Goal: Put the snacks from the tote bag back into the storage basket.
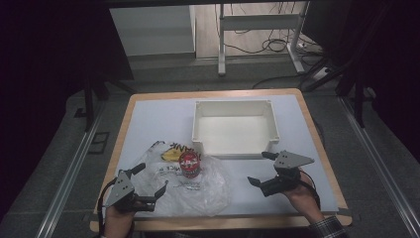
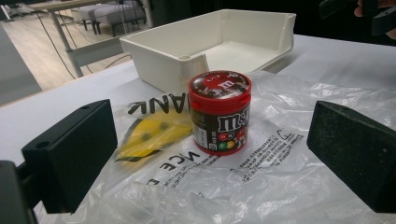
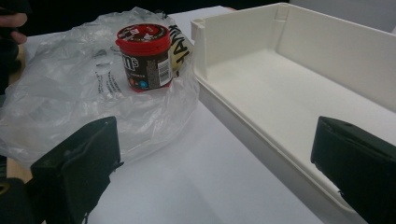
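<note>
High view, our items: desk (image 1: 148,119); white tray (image 1: 235,148), twelve o'clock; plastic bag (image 1: 213,191), seven o'clock; candy jar (image 1: 189,164) upright on bag; left tool (image 1: 148,185), right tool (image 1: 261,168), both spread apart, empty.

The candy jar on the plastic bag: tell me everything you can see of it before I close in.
The candy jar is a short round tub with a red screw lid, dark brown label and red base, plastic by its look. The label shows white lettering, coloured candies and a barcode. It stands upright, lid on, resting on the clear plastic bag, just in front of the near left corner of the white tray, apart from it. Neither gripper touches it; the left gripper faces it, jaws open.
</note>
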The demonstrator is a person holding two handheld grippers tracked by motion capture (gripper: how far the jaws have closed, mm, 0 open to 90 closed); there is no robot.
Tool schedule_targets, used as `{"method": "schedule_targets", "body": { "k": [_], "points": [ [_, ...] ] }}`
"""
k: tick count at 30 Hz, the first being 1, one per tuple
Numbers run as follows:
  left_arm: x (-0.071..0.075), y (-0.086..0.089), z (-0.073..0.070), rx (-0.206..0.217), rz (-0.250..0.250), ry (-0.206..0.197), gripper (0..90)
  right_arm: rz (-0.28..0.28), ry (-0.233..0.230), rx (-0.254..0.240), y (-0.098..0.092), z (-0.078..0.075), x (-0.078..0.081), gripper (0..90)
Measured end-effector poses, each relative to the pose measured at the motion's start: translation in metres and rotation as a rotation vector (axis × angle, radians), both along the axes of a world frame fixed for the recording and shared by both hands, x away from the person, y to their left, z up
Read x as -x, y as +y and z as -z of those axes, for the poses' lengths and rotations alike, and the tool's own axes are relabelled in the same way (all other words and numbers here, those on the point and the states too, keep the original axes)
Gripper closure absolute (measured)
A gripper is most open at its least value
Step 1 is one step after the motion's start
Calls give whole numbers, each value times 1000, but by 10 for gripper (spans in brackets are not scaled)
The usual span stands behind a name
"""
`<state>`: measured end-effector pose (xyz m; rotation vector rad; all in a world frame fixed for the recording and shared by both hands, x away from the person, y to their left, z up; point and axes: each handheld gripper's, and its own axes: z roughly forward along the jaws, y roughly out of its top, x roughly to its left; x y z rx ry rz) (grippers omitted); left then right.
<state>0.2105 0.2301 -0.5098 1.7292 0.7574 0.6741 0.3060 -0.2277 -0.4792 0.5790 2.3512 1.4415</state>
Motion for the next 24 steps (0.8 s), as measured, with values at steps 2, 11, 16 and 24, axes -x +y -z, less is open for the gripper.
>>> {"method": "schedule_targets", "body": {
  "k": [2, 11, 16, 24],
  "points": [
    [0, 0, 0, 3, 0, -1, 16, -5, 0, -2, 1, 0, -1, 18],
    [0, -1, 1, -3, -2, 0, 15, -14, -5, -11, 6, 0, -1, 18],
    [0, -1, 1, -5, -3, 0, 16, -23, -5, -22, 8, 1, -2, 18],
    [0, -1, 1, -3, -4, -1, 15, -30, 5, -35, 14, 2, -4, 17]
  ]
}}
